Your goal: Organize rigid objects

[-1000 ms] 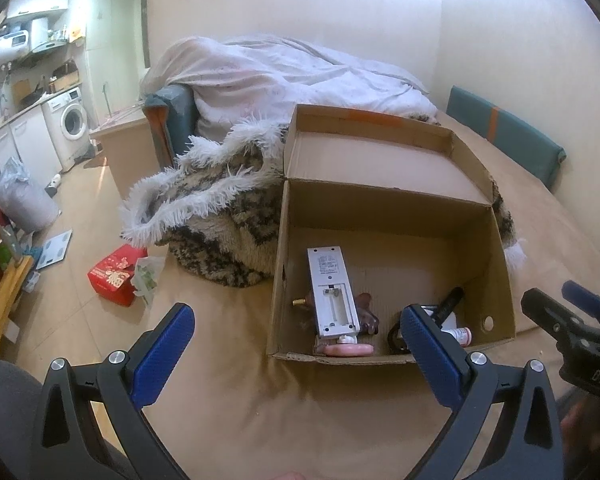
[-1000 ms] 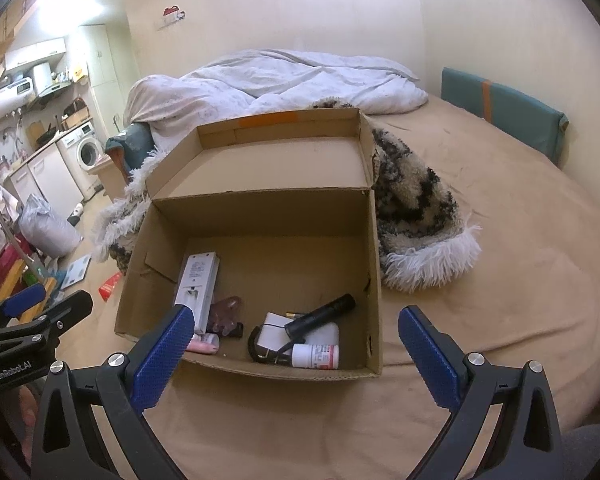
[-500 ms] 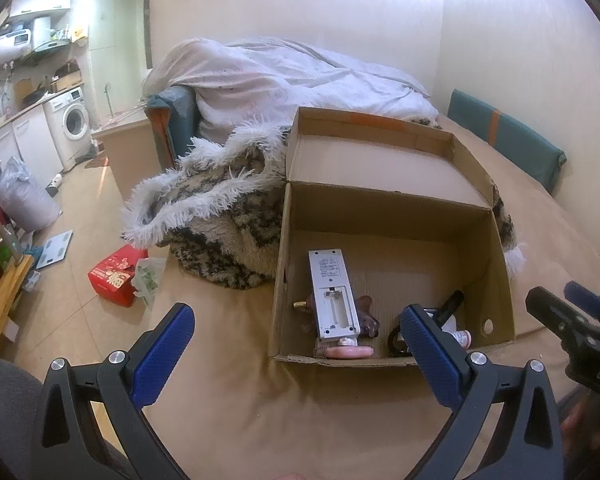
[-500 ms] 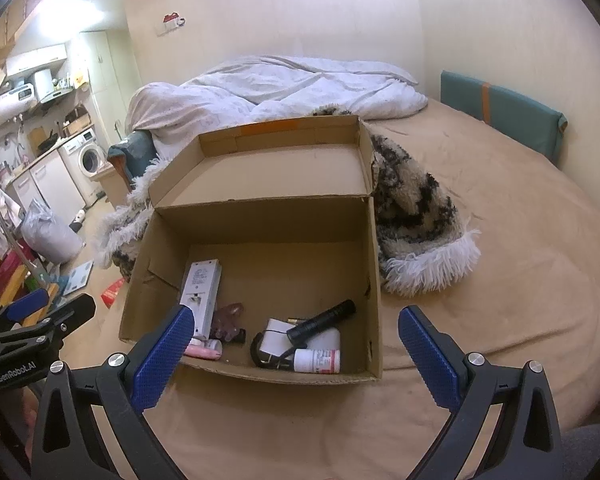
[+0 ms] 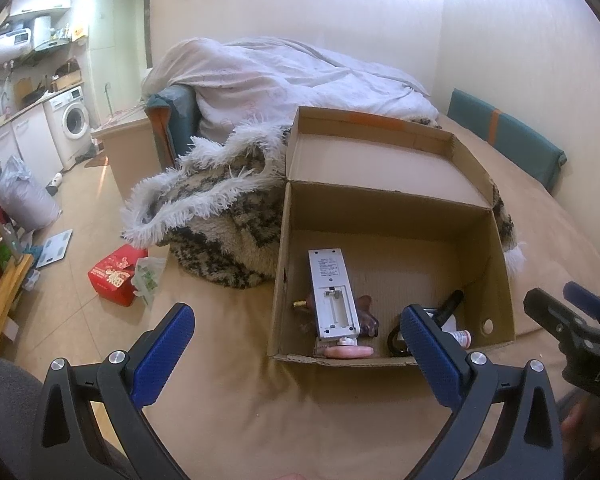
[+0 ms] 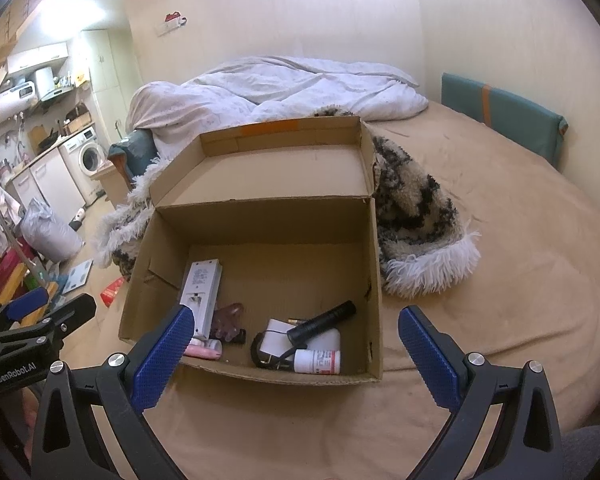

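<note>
With both the left gripper (image 5: 296,340) and right gripper (image 6: 292,344) held short of the cardboard box (image 6: 374,280) on the bed (image 6: 500,280), jaws wide apart and empty, we judge the approach step, next reaching in for the black flashlight (image 6: 322,321).

Rumpled white duvet (image 6: 284,88) on tan bed (image 6: 500,248), shaggy black-and-white blanket (image 6: 416,216), washing machine (image 5: 73,122), red packet (image 5: 114,280) on floor
</note>
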### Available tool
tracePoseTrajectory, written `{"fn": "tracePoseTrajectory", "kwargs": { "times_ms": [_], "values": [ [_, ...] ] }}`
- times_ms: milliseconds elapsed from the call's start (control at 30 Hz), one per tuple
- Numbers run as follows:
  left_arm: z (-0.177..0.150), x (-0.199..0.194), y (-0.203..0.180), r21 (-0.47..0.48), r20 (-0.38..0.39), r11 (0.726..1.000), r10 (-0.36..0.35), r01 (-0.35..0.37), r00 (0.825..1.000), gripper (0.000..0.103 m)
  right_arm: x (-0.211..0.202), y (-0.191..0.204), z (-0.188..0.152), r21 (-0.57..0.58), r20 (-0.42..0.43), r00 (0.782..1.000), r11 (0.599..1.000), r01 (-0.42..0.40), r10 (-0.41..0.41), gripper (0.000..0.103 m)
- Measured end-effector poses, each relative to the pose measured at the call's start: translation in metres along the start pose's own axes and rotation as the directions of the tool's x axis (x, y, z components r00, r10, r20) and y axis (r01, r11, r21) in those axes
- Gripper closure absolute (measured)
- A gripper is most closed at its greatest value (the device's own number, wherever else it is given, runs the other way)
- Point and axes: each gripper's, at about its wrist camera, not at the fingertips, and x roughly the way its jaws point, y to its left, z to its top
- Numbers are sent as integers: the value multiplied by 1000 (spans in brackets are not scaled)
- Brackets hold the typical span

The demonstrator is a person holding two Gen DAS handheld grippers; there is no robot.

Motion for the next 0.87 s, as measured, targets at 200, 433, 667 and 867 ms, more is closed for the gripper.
{"fn": "tracePoseTrajectory", "kwargs": {
  "times_ms": [200, 433, 667, 867],
  "values": [
    [0, 0, -1, -2, 0, 1000, 5, -5, 1000, 0, 1, 0, 0, -1, -3, 1000, 1000, -1, 1, 0],
    [-1, 2, -1, -11, 0, 1000, 6, -6, 1000, 0, 1, 1, 0, -10, -4, 1000, 1000, -1, 1, 0],
    [0, 2, -1, -12, 1, 1000, 10, -10, 1000, 0, 1, 2, 0, -10, -4, 1000, 1000, -2, 2, 0],
    [0, 2, -1, -6, 3, 1000, 5, -5, 1000, 0, 1, 1, 0, -10, -5, 1000, 1000, -3, 3, 0]
  ]
}}
